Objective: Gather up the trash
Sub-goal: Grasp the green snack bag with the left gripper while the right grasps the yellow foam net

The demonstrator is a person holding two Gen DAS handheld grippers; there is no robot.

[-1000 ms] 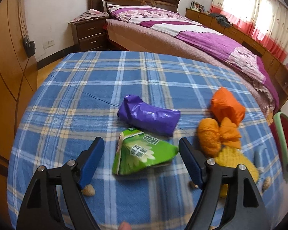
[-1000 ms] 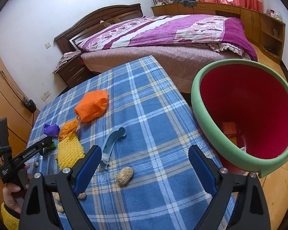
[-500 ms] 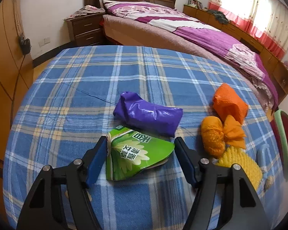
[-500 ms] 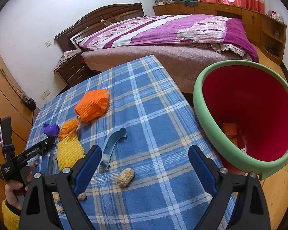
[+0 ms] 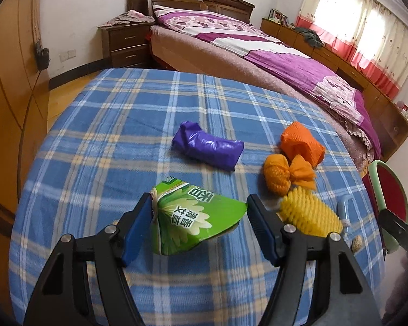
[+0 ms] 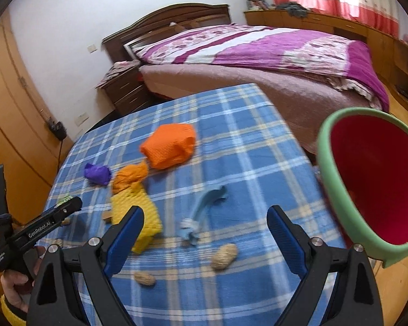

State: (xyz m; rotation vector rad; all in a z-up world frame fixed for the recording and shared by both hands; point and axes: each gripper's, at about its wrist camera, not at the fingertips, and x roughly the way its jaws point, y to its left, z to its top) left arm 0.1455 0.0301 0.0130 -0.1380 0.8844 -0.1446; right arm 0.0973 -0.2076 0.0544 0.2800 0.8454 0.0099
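Note:
My left gripper is shut on a green snack packet, with a blue pad against each end of it, just above the blue plaid table. Beyond it lie a purple bag, an orange net wrap, an orange net ball and a yellow foam net. My right gripper stands open over the table with nothing held; below it are a pale blue plastic piece and two peanut shells. A red bin with a green rim stands off the table's right edge.
A person's hand holds the left gripper at the lower left of the right wrist view. A bed with a purple cover lies behind the table, a nightstand beside it. Wooden cupboards run along the left.
The left jaws have closed onto the green packet and raised it slightly off the cloth. The right gripper has shifted left, so the bin now sits further right in its view.

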